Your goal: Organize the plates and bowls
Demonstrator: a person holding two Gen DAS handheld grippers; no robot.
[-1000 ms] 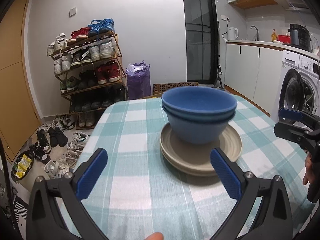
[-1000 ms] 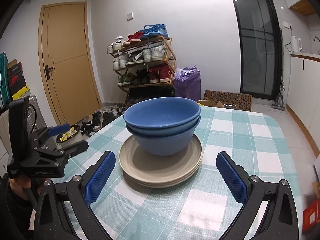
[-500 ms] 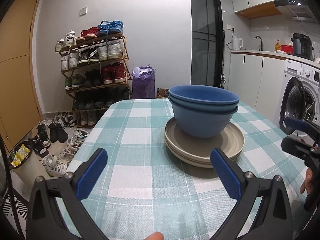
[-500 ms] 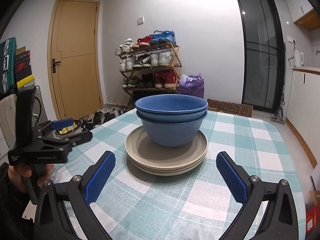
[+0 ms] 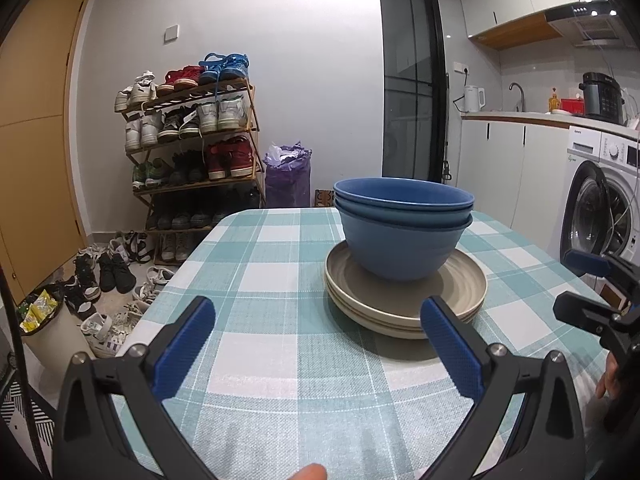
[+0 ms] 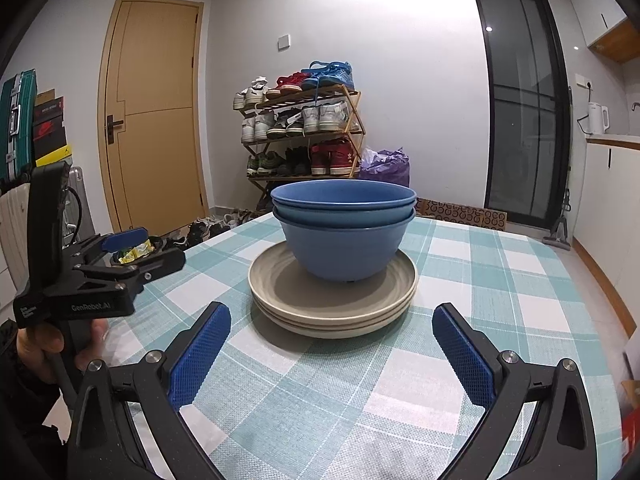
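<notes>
Two nested blue bowls (image 5: 403, 232) sit on a stack of beige plates (image 5: 460, 292) on the checked tablecloth (image 5: 260, 280). My left gripper (image 5: 318, 344) is open and empty, low over the table, just short of the stack and to its left. In the right wrist view the bowls (image 6: 344, 236) and plates (image 6: 280, 292) lie straight ahead. My right gripper (image 6: 330, 348) is open and empty, just short of the plates. The left gripper (image 6: 136, 252) shows at the left of that view, and the right gripper (image 5: 588, 284) at the right edge of the left wrist view.
A shoe rack (image 5: 192, 152) and loose shoes (image 5: 108, 272) stand beyond the table's far left. A washing machine (image 5: 600, 208) and kitchen counter (image 5: 520, 116) are at the right. A yellow door (image 6: 152, 112) is at the back left.
Both grippers have dropped lower and levelled out, so the bowls and plates now show more from the side. Both stay open; the stack has not moved.
</notes>
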